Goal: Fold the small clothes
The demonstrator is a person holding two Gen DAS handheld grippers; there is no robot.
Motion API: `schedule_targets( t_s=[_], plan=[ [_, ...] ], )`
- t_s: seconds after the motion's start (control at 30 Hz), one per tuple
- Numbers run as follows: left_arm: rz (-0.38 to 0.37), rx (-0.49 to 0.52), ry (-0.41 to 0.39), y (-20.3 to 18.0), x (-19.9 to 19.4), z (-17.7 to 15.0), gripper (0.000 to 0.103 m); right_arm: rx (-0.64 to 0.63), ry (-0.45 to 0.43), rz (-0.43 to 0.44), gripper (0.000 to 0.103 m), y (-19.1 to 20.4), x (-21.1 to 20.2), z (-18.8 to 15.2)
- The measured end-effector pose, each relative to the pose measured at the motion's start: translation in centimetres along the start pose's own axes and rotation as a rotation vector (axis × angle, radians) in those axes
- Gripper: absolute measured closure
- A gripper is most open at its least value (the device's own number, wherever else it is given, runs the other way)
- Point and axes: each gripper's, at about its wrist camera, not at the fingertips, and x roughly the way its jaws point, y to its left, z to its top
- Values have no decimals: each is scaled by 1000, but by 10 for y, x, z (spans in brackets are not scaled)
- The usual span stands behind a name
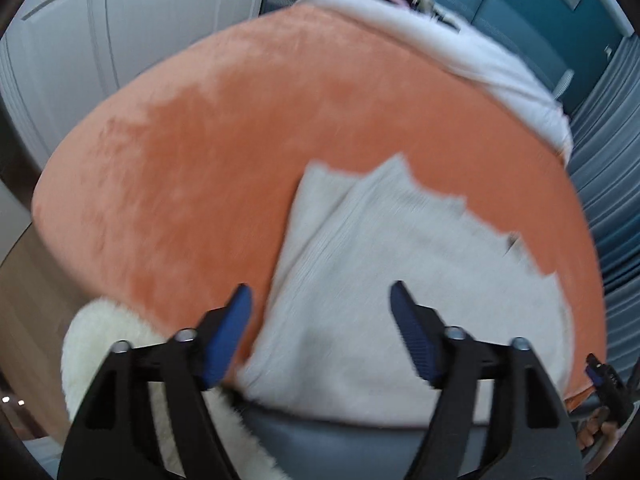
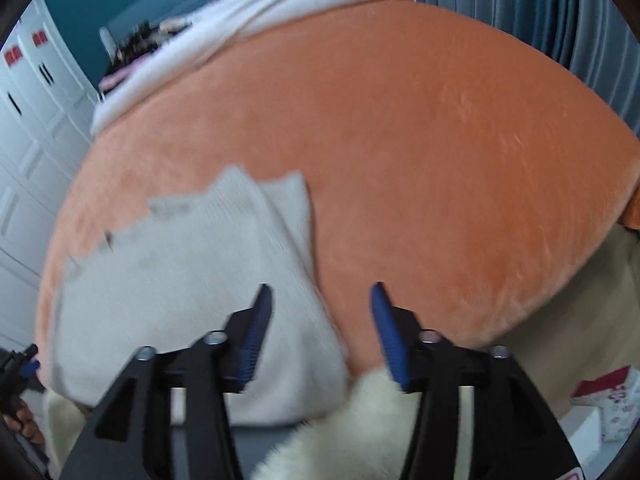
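A light grey ribbed knit garment [image 1: 360,280] lies folded and flat on the orange blanket [image 1: 200,160] near the bed's front edge. The folded sleeve layers show at its far end. My left gripper [image 1: 320,290] hovers open above the garment's near left part, and the blue pads touch no cloth. In the right wrist view the same garment [image 2: 180,280] lies to the left. My right gripper [image 2: 321,290] stands open over its near right corner, with nothing pressed between the pads. Both views are motion-blurred.
A white fluffy fleece [image 1: 112,340] hangs at the bed's front edge [image 2: 380,408]. A white duvet [image 1: 460,40] is bunched at the far end of the bed. White wardrobe doors [image 1: 80,40], blue-grey curtains [image 2: 540,12] and a wooden floor [image 2: 580,300] surround the bed.
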Motion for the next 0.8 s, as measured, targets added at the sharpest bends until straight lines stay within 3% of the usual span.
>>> schedule_targets(
  t_s=[0.13, 0.23, 0.27, 0.3, 0.33, 0.37, 0.4, 0.5, 0.53, 0.6, 0.67, 0.8],
  plan=[
    [-6, 1, 8, -16, 38, 33, 22, -5, 16, 29, 44, 25, 44, 28],
    [8, -6, 65, -24, 83, 43, 23, -5, 70, 7, 43, 48, 87, 36],
    [20, -1, 84, -27, 98, 46, 35, -19, 90, -8, 44, 54, 98, 32],
    [26, 10, 106, -29, 108, 47, 64, -46, 113, -21, 65, 61, 108, 32],
    [48, 20, 139, -29, 114, 47, 80, -85, 123, -48, 94, 70, 110, 35],
    [49, 13, 145, -27, 114, 48, 93, -84, 81, -32, 95, 73, 98, 37],
    [35, -1, 119, -25, 108, 52, 94, -69, 1, 41, 95, 75, 76, 43],
    [64, 17, 92, -21, 104, 57, 94, -17, -118, 81, 96, 60, 46, 50],
    [86, 20, 111, -19, 112, 55, 94, 2, -82, 60, 96, 51, 60, 49],
    [108, 14, 147, -12, 133, 49, 94, 9, 133, -40, 96, 32, 121, 36],
    [132, 45, 113, -16, 132, 48, 92, 0, 84, -28, 98, 28, 120, 29],
    [167, 86, 49, -31, 100, 46, 82, 36, -49, -35, 81, 45, 61, 23]
  ],
)
